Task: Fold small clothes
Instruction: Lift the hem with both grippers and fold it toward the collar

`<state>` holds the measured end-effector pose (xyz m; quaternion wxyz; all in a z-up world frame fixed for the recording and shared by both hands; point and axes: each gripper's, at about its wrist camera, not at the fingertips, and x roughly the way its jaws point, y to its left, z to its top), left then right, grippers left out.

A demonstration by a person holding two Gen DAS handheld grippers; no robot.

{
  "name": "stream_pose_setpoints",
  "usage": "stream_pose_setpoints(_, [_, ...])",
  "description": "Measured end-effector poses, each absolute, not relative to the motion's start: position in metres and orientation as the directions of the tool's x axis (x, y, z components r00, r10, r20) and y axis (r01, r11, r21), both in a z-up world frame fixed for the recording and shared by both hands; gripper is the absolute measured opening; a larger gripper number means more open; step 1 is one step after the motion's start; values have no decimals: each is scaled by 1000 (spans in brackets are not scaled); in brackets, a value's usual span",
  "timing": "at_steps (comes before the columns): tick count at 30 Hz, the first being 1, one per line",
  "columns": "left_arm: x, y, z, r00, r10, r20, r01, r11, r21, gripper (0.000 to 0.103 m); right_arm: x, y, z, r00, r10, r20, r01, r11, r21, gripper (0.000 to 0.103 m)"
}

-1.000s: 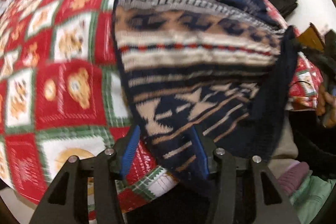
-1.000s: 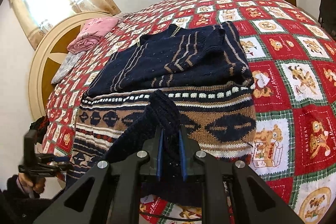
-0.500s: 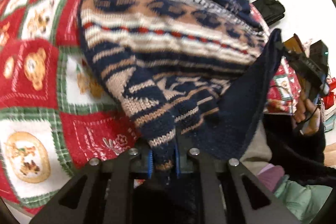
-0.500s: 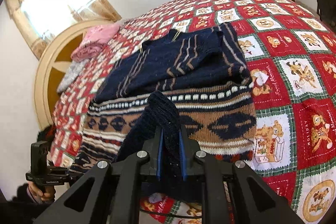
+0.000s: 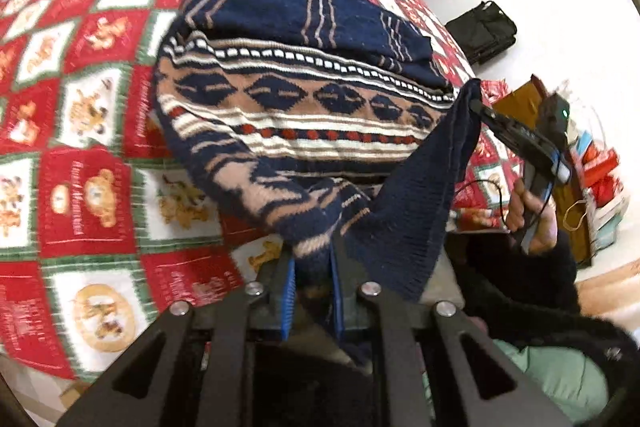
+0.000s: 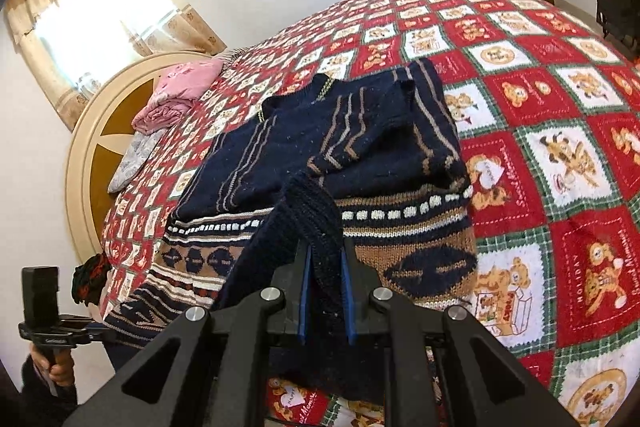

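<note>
The left gripper [image 5: 312,291] is clamped on the patterned bottom corner of the sweater [image 5: 296,107]. The right gripper [image 6: 325,291] is clamped on the navy bottom edge, lifting it. The sweater's upper part lies flat on the red bedspread [image 6: 560,131], sleeves folded across it.

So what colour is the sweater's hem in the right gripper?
Plain dark navy ribbed knit; the hem shows best in the right wrist view.
</note>
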<state>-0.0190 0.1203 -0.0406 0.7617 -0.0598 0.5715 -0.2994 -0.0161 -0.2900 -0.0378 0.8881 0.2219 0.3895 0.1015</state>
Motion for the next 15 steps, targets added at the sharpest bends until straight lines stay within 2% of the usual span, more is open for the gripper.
stream_pose_setpoints(3, [-9, 124, -24, 239, -516, -823, 370, 832, -414, 16, -1, -297, -42, 678, 372, -634, 21, 853, 522, 14])
stream_pose_setpoints(9, [54, 120, 14, 402, -491, -773, 337, 864, -374, 15, 21, -314, -52, 711, 317, -627, 115, 828, 549, 14])
stream_pose_setpoints(12, [90, 118, 18, 492, -393, -776, 314, 912, -263, 15, 28, -325, -67, 703, 294, -647, 167, 816, 553, 14])
stream_pose_setpoints(15, [96, 115, 10, 464, -391, -795, 426, 885, -186, 14, 22, -321, -71, 698, 302, -650, 130, 838, 530, 14])
